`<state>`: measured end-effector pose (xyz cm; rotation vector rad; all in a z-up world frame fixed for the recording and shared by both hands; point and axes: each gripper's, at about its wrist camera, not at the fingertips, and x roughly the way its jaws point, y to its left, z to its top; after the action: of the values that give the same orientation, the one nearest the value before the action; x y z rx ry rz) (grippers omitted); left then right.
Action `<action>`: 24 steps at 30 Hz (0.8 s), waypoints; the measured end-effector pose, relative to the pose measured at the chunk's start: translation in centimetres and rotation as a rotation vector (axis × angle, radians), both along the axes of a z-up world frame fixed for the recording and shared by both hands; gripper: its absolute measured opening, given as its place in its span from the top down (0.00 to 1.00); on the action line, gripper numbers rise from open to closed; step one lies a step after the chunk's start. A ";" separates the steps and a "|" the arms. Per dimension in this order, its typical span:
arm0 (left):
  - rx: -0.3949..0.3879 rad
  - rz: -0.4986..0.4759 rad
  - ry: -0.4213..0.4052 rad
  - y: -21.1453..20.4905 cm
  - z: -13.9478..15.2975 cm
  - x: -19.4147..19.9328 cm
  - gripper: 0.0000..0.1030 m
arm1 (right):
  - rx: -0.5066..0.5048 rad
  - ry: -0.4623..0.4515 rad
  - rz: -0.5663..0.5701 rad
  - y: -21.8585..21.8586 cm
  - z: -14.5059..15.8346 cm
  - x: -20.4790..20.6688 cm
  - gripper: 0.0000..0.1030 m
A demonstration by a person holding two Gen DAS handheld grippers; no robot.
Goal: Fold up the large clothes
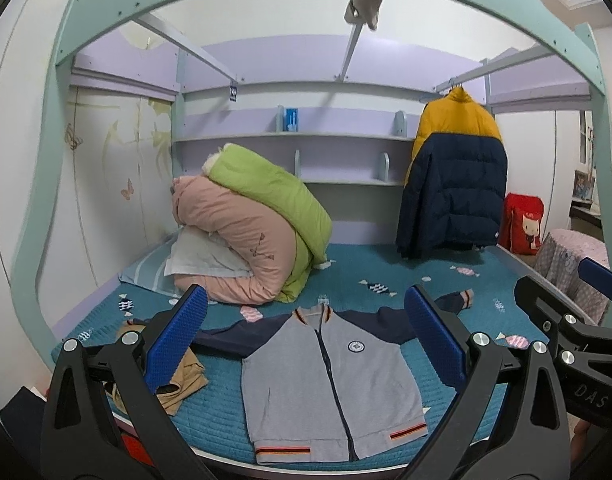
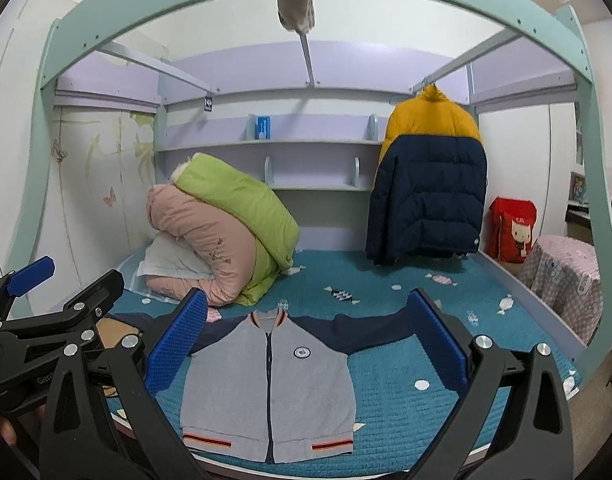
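A grey jacket (image 1: 330,384) with navy sleeves, a zip and striped cuffs lies flat, front up, on the teal bed cover (image 1: 446,280), sleeves spread to both sides. In the right wrist view the same jacket (image 2: 266,392) fills the near centre. My left gripper (image 1: 306,344) hangs open above the jacket's near part, blue pads wide apart and holding nothing. My right gripper (image 2: 302,348) is open too, level with the jacket's chest, empty. Each gripper shows at the edge of the other's view.
Rolled pink and green quilts (image 1: 258,224) and a white pillow (image 1: 202,256) sit at the back left. A yellow and navy puffer coat (image 1: 454,176) hangs at the back right. Tan clothing (image 1: 186,380) lies left of the jacket. A red bag (image 1: 524,224) and a covered stool (image 2: 562,280) stand right of the bed.
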<state>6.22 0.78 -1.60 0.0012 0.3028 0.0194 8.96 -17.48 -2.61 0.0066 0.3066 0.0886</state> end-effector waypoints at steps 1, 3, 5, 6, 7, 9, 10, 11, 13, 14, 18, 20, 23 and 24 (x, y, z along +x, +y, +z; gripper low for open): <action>0.003 0.002 0.015 0.0 -0.4 0.9 0.05 | 0.002 0.009 -0.001 -0.1 -0.4 0.6 0.07; 0.006 0.000 0.042 -0.2 -1.5 2.5 0.05 | 0.010 0.039 0.001 -0.1 -1.4 2.1 0.07; 0.008 -0.005 0.078 -0.1 -2.8 4.7 0.05 | 0.020 0.075 0.007 0.0 -2.7 4.2 0.07; 0.011 -0.006 0.099 -0.1 -3.6 5.8 0.04 | 0.024 0.098 0.011 0.1 -3.5 5.3 0.07; 0.016 -0.005 0.125 0.0 -4.6 7.0 0.05 | 0.025 0.119 0.016 0.2 -4.3 6.4 0.07; 0.030 0.010 0.194 0.3 -6.9 10.1 0.04 | 0.024 0.185 0.026 0.9 -6.7 9.3 0.07; 0.036 0.015 0.235 0.5 -8.3 11.7 0.04 | 0.025 0.215 0.031 1.2 -7.9 10.3 0.07; 0.034 0.015 0.266 0.9 -9.6 13.0 0.04 | 0.031 0.247 0.040 1.6 -9.3 11.7 0.07; 0.002 -0.009 0.340 2.2 -12.4 16.1 0.05 | 0.040 0.288 0.050 2.6 -11.5 13.7 0.07; -0.020 -0.029 0.379 3.1 -13.8 17.5 0.04 | 0.047 0.307 0.056 3.1 -12.7 14.9 0.07; -0.139 -0.040 0.542 8.7 -19.4 22.9 0.05 | 0.057 0.379 0.087 6.4 -16.9 19.9 0.07; -0.155 0.022 0.575 12.2 -21.5 25.0 0.05 | 0.055 0.409 0.110 8.6 -19.1 22.7 0.07; -0.199 0.115 0.618 19.2 -23.7 28.2 0.05 | 0.038 0.456 0.154 12.6 -22.4 26.9 0.07; -0.210 0.147 0.631 21.5 -24.2 29.2 0.05 | 0.022 0.465 0.157 13.6 -23.2 28.0 0.07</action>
<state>35.41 22.23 -25.78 -0.2274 0.9343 0.1342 36.94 -3.87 -25.85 0.0253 0.7710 0.2477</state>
